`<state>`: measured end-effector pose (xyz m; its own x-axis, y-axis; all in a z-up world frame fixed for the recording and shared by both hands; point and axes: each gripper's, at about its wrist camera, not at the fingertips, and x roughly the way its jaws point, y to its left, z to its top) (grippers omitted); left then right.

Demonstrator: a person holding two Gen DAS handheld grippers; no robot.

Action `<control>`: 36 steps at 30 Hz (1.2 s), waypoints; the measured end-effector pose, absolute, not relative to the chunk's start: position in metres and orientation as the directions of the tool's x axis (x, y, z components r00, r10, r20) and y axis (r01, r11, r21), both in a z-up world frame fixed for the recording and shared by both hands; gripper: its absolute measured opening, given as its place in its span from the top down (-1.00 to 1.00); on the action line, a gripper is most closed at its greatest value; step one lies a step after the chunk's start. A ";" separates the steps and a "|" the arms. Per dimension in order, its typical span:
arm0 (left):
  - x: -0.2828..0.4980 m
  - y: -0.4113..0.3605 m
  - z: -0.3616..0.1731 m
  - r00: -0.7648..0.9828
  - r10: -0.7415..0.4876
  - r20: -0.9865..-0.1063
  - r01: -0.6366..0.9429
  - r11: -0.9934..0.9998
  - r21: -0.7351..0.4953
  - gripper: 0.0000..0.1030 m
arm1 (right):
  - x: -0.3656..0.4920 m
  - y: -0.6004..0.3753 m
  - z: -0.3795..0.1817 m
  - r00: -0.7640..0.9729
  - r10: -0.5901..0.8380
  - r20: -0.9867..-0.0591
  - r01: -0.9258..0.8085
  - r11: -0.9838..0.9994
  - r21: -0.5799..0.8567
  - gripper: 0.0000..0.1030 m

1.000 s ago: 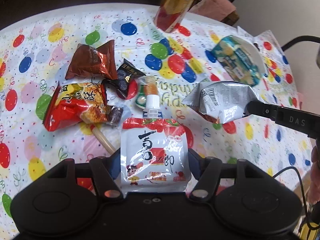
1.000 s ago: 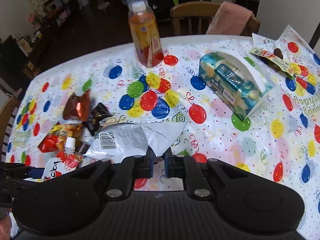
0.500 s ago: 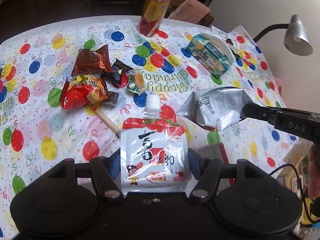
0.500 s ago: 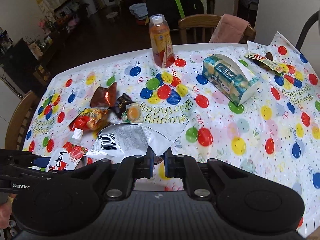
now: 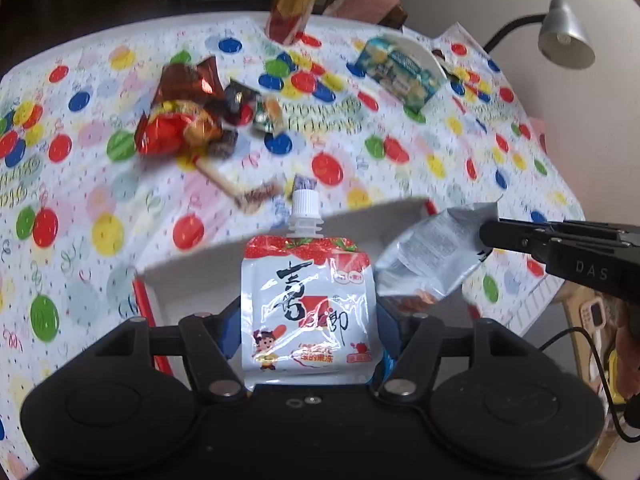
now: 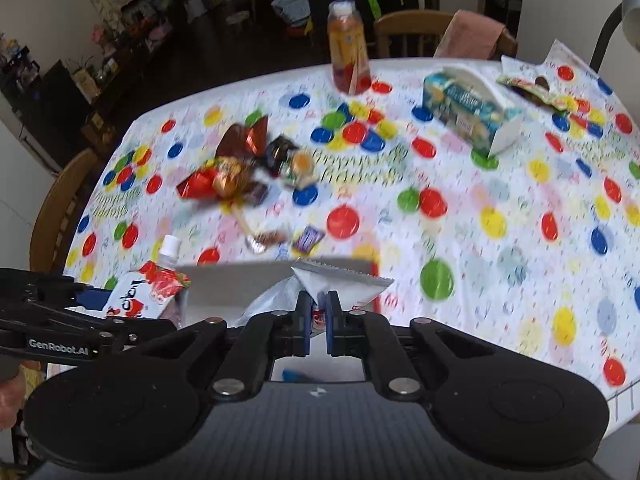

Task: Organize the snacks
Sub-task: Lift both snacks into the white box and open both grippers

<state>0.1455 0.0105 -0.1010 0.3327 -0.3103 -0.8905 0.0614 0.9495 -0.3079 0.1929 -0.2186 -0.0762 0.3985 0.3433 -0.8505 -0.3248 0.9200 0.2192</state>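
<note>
The left tool (image 5: 310,322) is clamped on a white spouted jelly pouch with black Chinese characters (image 5: 308,300), at the lower centre of the frame over a white open box with red edge (image 5: 192,280). The right tool (image 6: 318,312), marked "DAS", pinches a crumpled silver foil packet (image 5: 432,252) at the right. A blue tissue pack (image 6: 468,114) lies on the balloon-printed surface (image 6: 500,208), upper right.
</note>
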 end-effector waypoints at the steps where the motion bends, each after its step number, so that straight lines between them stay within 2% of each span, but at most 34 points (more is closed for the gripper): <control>1: 0.142 0.009 -0.103 0.330 -0.311 -0.892 0.068 0.950 -0.306 -0.24 | 0.189 -0.219 -0.078 0.397 0.346 -0.850 -0.324 0.919 0.223 0.87; 20: 0.130 -0.017 -0.154 0.305 -0.219 -0.927 0.120 0.974 -0.190 -0.24 | 0.175 -0.204 -0.154 0.301 0.339 -0.891 -0.260 0.928 0.266 0.87; 36: 0.138 -0.019 -0.179 0.282 -0.210 -0.936 0.127 0.975 -0.181 -0.25 | 0.178 -0.196 -0.172 0.239 0.326 -0.914 -0.285 0.924 0.255 0.87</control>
<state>0.1381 -0.0194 -0.1793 0.2816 -0.2100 -0.9362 0.1273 0.9753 -0.1805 0.1777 -0.1958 -0.1722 0.2395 0.3261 -0.9145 -0.2846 0.9241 0.2550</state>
